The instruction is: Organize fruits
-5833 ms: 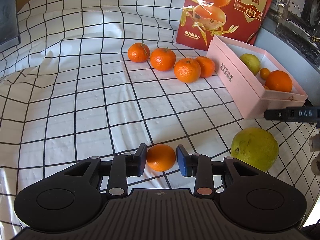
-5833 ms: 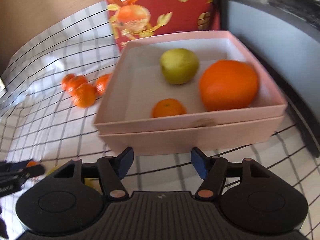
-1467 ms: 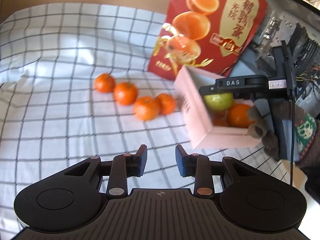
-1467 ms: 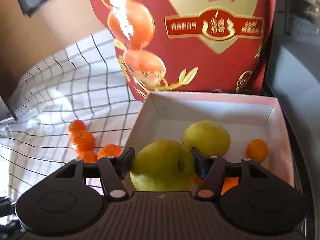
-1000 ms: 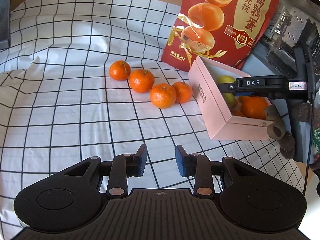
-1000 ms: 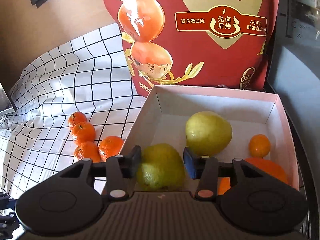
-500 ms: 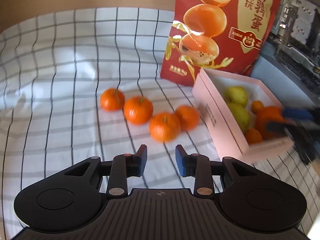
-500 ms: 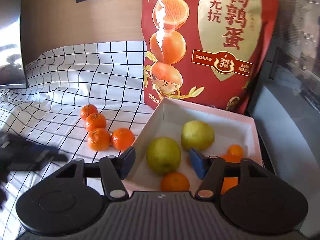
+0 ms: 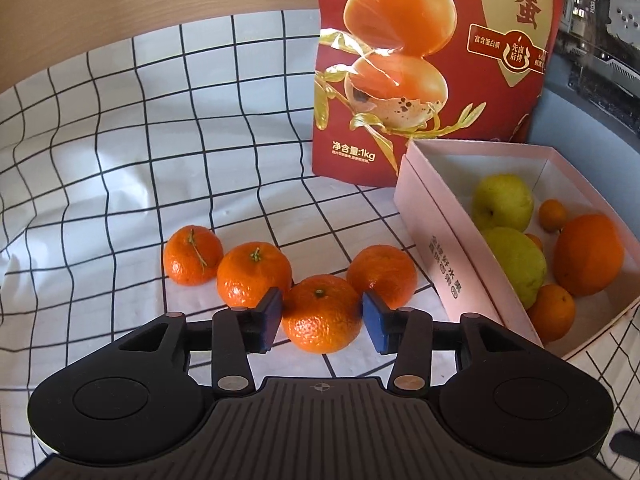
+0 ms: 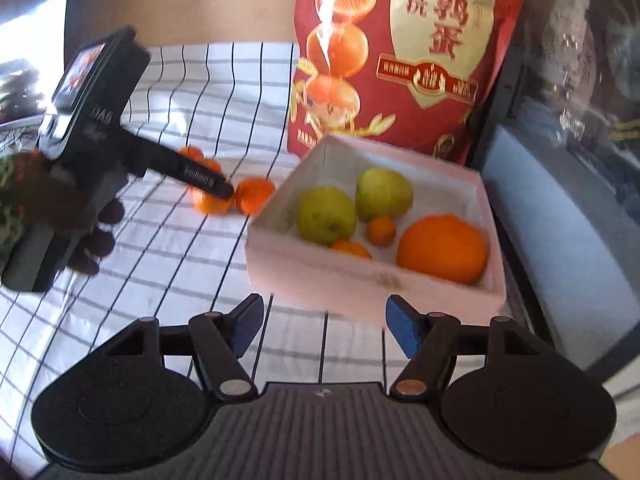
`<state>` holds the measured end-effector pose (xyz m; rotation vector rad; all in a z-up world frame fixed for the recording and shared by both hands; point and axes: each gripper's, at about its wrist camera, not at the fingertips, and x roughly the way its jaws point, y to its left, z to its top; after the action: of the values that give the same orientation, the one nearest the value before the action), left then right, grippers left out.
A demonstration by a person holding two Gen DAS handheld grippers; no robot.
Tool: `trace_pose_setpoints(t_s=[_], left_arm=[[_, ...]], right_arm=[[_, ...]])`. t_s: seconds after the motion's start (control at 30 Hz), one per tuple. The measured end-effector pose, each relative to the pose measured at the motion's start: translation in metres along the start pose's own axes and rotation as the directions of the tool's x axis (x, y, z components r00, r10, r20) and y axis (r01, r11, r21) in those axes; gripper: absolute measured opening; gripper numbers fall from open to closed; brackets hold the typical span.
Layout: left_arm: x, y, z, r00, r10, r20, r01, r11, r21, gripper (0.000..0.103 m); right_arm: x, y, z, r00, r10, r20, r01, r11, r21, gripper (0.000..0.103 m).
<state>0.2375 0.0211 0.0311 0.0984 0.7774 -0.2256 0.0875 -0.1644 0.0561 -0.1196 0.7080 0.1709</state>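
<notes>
Left gripper [image 9: 322, 314]: jaws have just been opened wider; a mandarin [image 9: 322, 313] is framed between the blue pads, which sit just beside its flanks. Firm pressing cannot be confirmed, so the grip is recorded as released.
Mandarin: rests on the checked cloth [image 9: 120, 168], third in a row of four; its neighbours [image 9: 253, 273] and [image 9: 382, 276] are close on either side, and the far-left one [image 9: 193, 255] lies beyond.
Right gripper [image 10: 323, 328]: jaws spread, nothing between them; held above the cloth in front of the box.
Pink box [image 9: 436, 248]: lies to the right of the row, lid off; two yellow-green fruits [image 9: 502, 202], a large orange [image 9: 588, 254] and small mandarins are contained.
Red pouch [image 9: 420, 60]: stands upright behind the box.
Right-wrist view: blurred; the left gripper is seen reaching down to the row.
</notes>
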Motion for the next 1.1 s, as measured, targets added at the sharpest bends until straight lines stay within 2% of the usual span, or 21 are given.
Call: trace_pose_setpoints(t_s=[0.3,0.4,0.43,0.47,0.5,0.57,0.67,0.77,0.87,1.1], left_arm=[[-0.018,0.013,-0.016,0.998,-0.058,0.001,0.058,0.998,0.000,0.048],[-0.032,0.022,-0.029,0.997,-0.080,0.004,0.080,0.996,-0.024,0.044],[-0.038,0.024,-0.034,0.997,-0.080,0.007,0.080,0.997,-0.025,0.037],[-0.044,0.025,-0.039,0.997,-0.073,0.016,0.073,0.997,-0.022,0.025],[-0.050,0.027,-0.044,0.998,-0.053,0.019,0.054,0.998,-0.017,0.021],[-0.060,0.033,-0.055,1.000,-0.021,0.016,0.021,1.000,-0.018,0.021],[-0.073,0.048,-0.072,1.000,-0.005,0.006,0.005,0.997,-0.071,0.021],[-0.085,0.063,-0.086,1.000,0.000,-0.002,0.000,0.990,-0.140,0.021],[-0.096,0.074,-0.093,1.000,-0.013,0.005,0.013,0.979,-0.202,0.022],[-0.122,0.079,-0.093,1.000,0.023,0.015,-0.019,0.968,-0.249,0.024]], right_arm=[[0.000,0.008,-0.008,1.000,0.025,-0.013,-0.025,0.999,-0.022,0.068],[0.001,0.013,-0.002,0.999,0.043,0.002,-0.043,0.998,-0.041,0.068],[0.001,0.016,-0.001,0.999,0.051,0.008,-0.050,0.998,-0.049,0.068],[0.002,0.019,0.001,0.998,0.059,0.013,-0.058,0.996,-0.060,0.068],[0.003,0.022,0.003,0.998,0.067,0.018,-0.065,0.995,-0.074,0.068],[0.005,0.029,0.008,0.996,0.079,0.030,-0.075,0.991,-0.108,0.067],[0.010,0.040,0.021,0.994,0.105,0.041,-0.097,0.983,-0.155,0.056],[0.019,0.049,0.040,0.989,0.136,0.050,-0.124,0.974,-0.191,0.054],[0.040,0.058,0.066,0.990,0.133,0.047,-0.117,0.961,-0.252,0.053],[0.119,0.089,0.110,0.995,0.069,-0.069,-0.089,0.931,-0.355,0.052]])
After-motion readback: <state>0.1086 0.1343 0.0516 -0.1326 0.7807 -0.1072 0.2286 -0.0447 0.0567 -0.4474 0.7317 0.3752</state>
